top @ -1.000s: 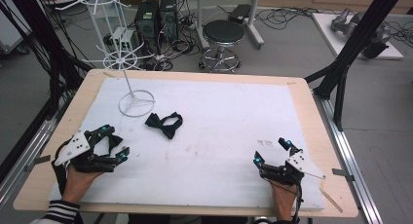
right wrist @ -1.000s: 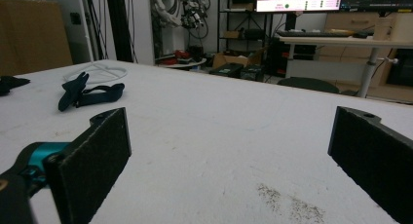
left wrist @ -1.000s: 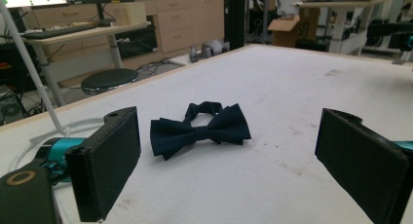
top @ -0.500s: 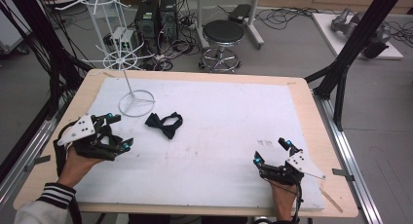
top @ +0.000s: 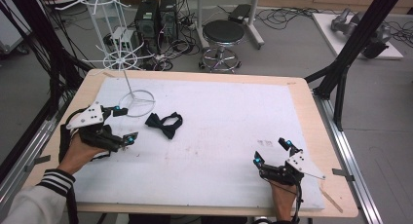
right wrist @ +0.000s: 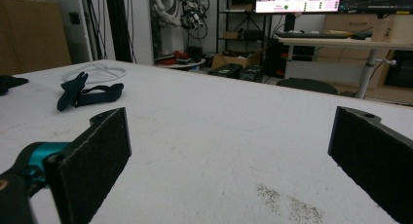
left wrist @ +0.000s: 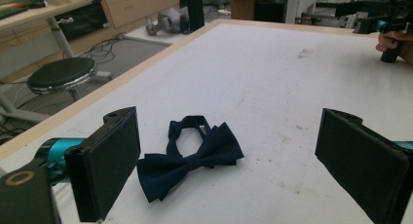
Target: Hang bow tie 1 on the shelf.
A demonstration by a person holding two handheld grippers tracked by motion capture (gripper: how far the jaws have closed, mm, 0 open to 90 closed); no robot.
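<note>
High view: a dark bow tie [top: 164, 124] lies flat on the white surface [top: 219, 112], left of centre and towards the far side, with its neck strap looped behind it. Just beyond it, at the far left, the ring base of a white wire stand [top: 137, 97] rests on the surface, close to the bow tie but apart from it. The left tool [top: 125, 124] is held at the left edge, jaws spread wide and pointing right towards the bow tie, near it but not touching. The right tool [top: 272, 152] sits at the near right, well apart from the bow tie, its jaws also spread and holding nothing.

Left gripper view: the bow tie [left wrist: 190, 158] lies on the surface between the two spread black jaws and slightly beyond them, nearer the jaw at the left of this view.

Right gripper view: the bow tie [right wrist: 90, 95] appears far off at the left, beyond the open jaws.
</note>
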